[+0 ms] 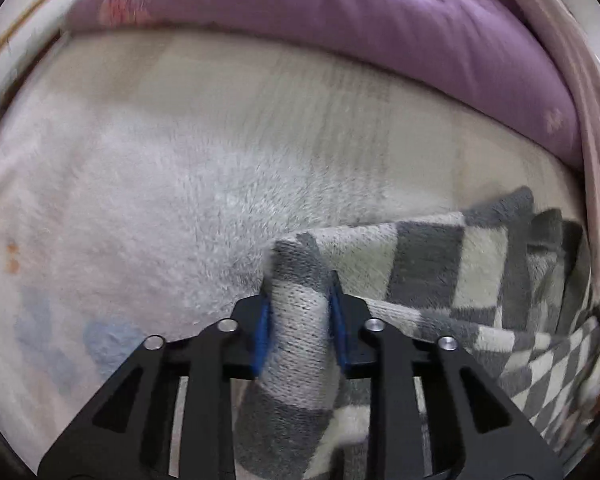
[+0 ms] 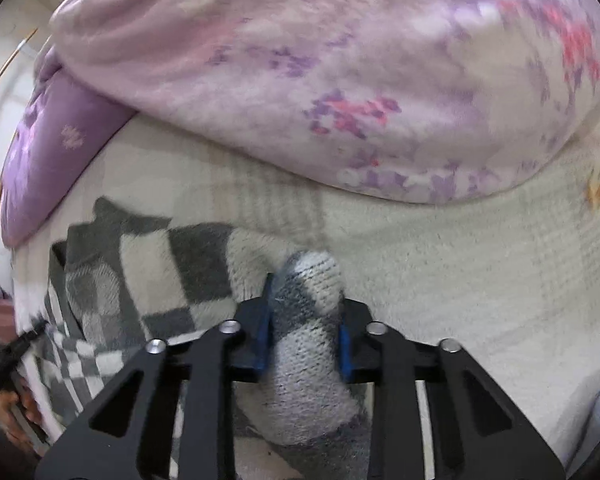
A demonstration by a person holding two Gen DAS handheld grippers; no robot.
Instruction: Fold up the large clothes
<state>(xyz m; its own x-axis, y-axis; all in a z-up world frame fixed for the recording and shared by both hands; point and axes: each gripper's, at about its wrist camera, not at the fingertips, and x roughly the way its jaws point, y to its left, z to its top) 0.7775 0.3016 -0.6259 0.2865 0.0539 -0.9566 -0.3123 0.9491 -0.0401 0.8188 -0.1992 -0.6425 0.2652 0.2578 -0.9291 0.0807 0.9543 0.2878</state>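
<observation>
A grey-and-white checkered knit garment lies on a fluffy cream bed cover. My left gripper is shut on a bunched edge of the garment, which runs off to the right in folds. In the right wrist view the same garment spreads to the left, and my right gripper is shut on another bunched edge of it. Both held edges sit just above the cover.
A purple pillow lies along the far side of the bed and shows in the right wrist view at the left. A pink floral duvet is heaped behind the garment; its edge hangs at the right.
</observation>
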